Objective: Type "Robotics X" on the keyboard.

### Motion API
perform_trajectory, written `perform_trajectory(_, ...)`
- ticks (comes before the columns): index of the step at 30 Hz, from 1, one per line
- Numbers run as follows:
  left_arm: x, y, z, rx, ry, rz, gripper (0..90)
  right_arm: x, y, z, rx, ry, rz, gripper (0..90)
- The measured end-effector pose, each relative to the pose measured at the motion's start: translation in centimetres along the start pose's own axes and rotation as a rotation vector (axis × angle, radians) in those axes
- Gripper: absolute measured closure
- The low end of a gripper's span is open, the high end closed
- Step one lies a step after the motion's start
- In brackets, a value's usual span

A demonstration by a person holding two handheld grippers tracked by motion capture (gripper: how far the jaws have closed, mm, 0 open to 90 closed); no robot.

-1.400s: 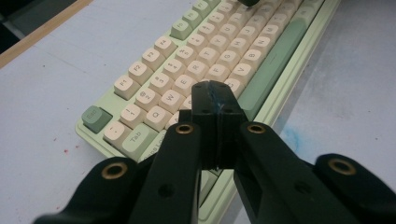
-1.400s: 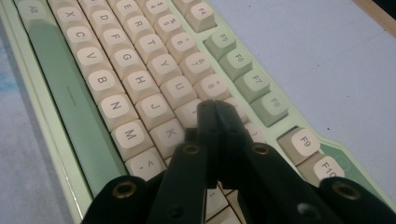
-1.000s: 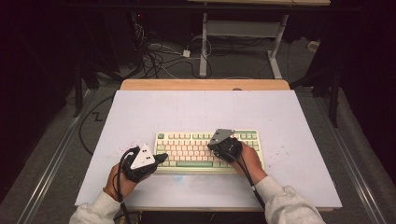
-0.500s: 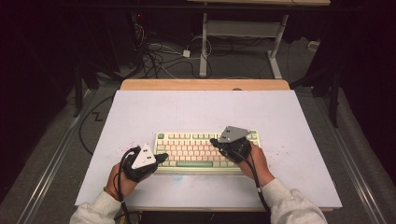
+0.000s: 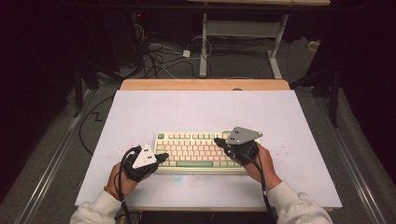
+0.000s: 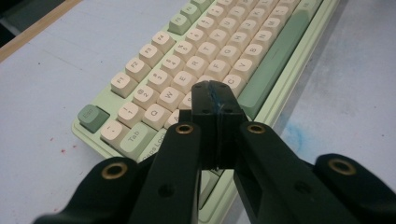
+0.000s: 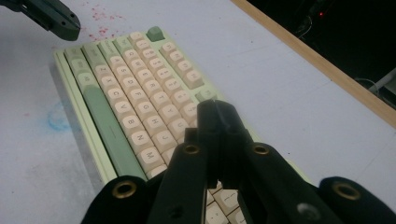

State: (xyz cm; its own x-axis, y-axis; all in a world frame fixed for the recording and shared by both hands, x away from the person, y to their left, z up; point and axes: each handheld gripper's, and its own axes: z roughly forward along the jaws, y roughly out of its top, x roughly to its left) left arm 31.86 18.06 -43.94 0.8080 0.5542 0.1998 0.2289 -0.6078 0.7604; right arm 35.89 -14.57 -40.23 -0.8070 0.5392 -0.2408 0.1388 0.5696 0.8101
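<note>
A pale green keyboard (image 5: 205, 150) with cream keys lies near the front of the white table (image 5: 205, 112). My left gripper (image 5: 163, 157) is shut, its tips at the keyboard's left end, over the lower left keys (image 6: 154, 112) in the left gripper view, where the gripper (image 6: 214, 93) holds nothing. My right gripper (image 5: 217, 141) is shut too, hovering over the right half of the keys. In the right gripper view its closed tips (image 7: 215, 108) sit above the keyboard (image 7: 135, 107), near the right-hand keys.
A wooden strip (image 5: 205, 84) edges the table's far side. Behind it are a desk frame (image 5: 243, 32) and tangled cables (image 5: 159, 51) on the floor. A faint blue smudge (image 7: 58, 119) marks the table in front of the keyboard. Red specks (image 5: 119, 144) dot the table at left.
My right gripper has shifted slightly right and up off the keys, then settled over the right half. The left gripper has stayed put.
</note>
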Motion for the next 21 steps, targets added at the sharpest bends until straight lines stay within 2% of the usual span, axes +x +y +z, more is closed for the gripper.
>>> perform_trajectory(12,-0.1,0.7,0.3,0.011,-0.006,0.005,87.6,0.5,-0.4,-0.6,-0.004,0.005,-0.009,90.0)
perform_trajectory(21,0.2,2.5,1.2,0.016,-0.013,0.000,87.6,0.7,-0.7,-1.0,-0.009,0.007,-0.008,90.0)
